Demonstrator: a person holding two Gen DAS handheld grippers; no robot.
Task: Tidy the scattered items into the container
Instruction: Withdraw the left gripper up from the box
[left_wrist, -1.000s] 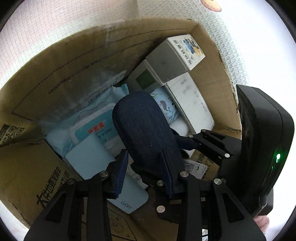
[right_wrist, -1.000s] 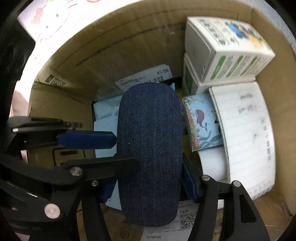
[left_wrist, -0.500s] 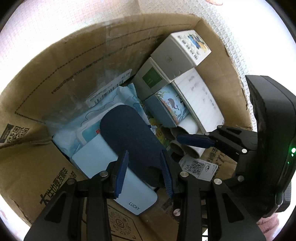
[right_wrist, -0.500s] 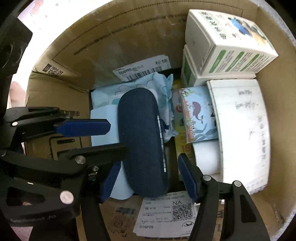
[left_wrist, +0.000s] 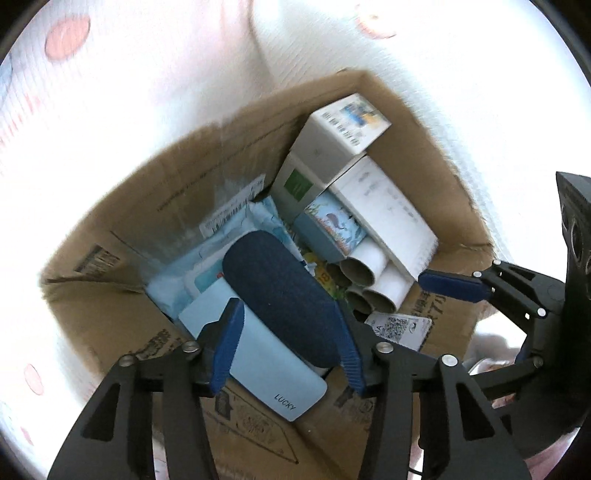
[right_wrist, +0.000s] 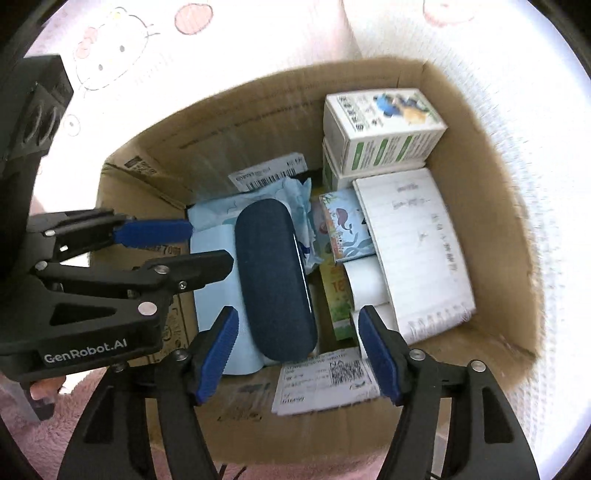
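**Denim case sitting in the box, both tools spreading**

Looking down into a brown cardboard box, flaps up, shipping labels stuck on the walls. Resting on a white quilted surface with pink cartoon prints; pink fluffy fabric showing at the near edge in the right wrist view. Not seeing much else of the room, background blowing out to white.

Dark blue denim case lying inside the box, on top of a pale blue LUCKY pouch and a wipes pack. Sitting beside it: whale-print box, spiral notebook, white paper rolls, stacked white-and-green cartons in the far corner.

Left tool hovering over the near end of the case, jaws opening, pads not pressing on it. Right tool doing the same, jaws opening either side of the case end, gripping nothing.
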